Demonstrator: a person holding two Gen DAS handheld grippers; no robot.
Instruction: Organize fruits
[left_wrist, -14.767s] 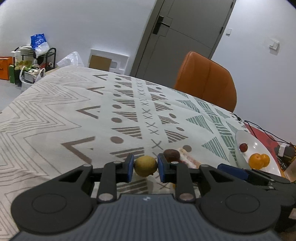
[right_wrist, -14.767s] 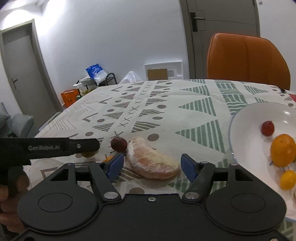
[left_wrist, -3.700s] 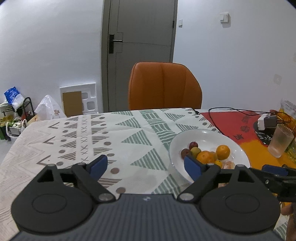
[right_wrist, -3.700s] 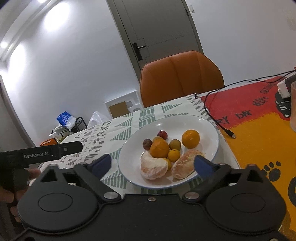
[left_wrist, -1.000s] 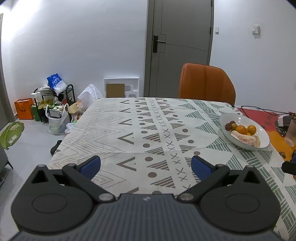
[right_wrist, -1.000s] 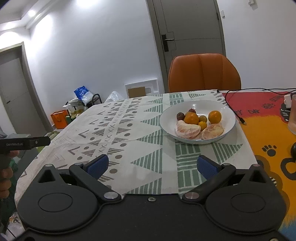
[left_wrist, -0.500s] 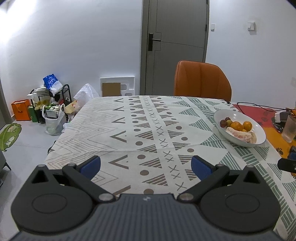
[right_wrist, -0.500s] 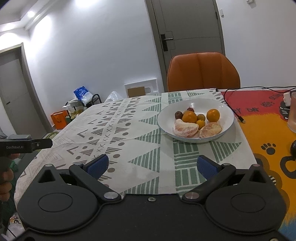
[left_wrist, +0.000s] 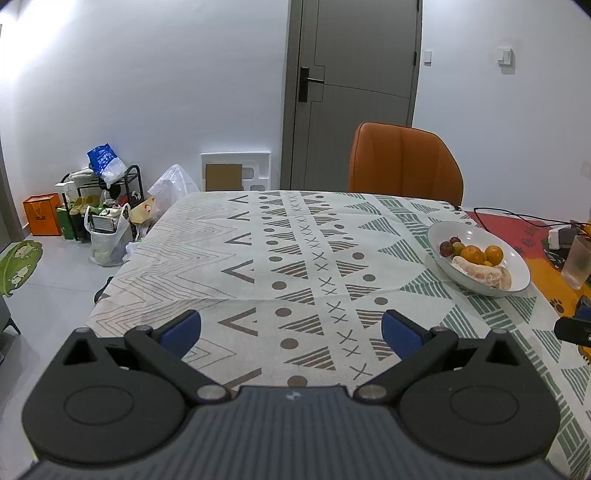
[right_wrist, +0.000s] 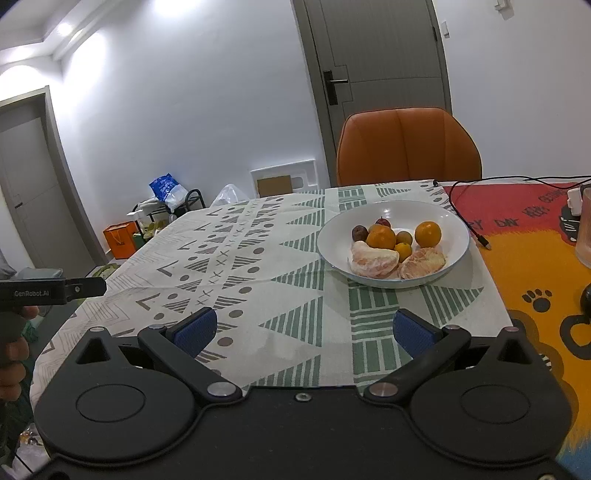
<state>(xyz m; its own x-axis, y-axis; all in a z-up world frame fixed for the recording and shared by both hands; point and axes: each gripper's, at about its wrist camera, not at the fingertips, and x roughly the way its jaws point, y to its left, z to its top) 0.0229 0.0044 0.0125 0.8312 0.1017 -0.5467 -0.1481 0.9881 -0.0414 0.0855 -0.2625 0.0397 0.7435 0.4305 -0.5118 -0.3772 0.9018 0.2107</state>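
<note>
A white bowl (right_wrist: 454, 218) sits on the patterned tablecloth (right_wrist: 258, 266) and holds oranges (right_wrist: 427, 233), two peeled citrus pieces (right_wrist: 373, 263), small dark plums (right_wrist: 359, 232) and small yellow fruits. The bowl also shows at the right in the left wrist view (left_wrist: 517, 275). My left gripper (left_wrist: 291, 330) is open and empty above the table's near edge, well left of the bowl. My right gripper (right_wrist: 302, 329) is open and empty, in front of the bowl and short of it.
An orange chair (right_wrist: 408, 146) stands at the table's far side. A red-and-orange mat (right_wrist: 535, 236) with a black cable (right_wrist: 465, 218) and a glass (left_wrist: 576, 262) lies right of the bowl. Bags and a rack (left_wrist: 96, 206) stand on the floor at left.
Both grippers have drifted slightly; the bowl sits a little nearer and lower in both views. Both stay open and empty.
</note>
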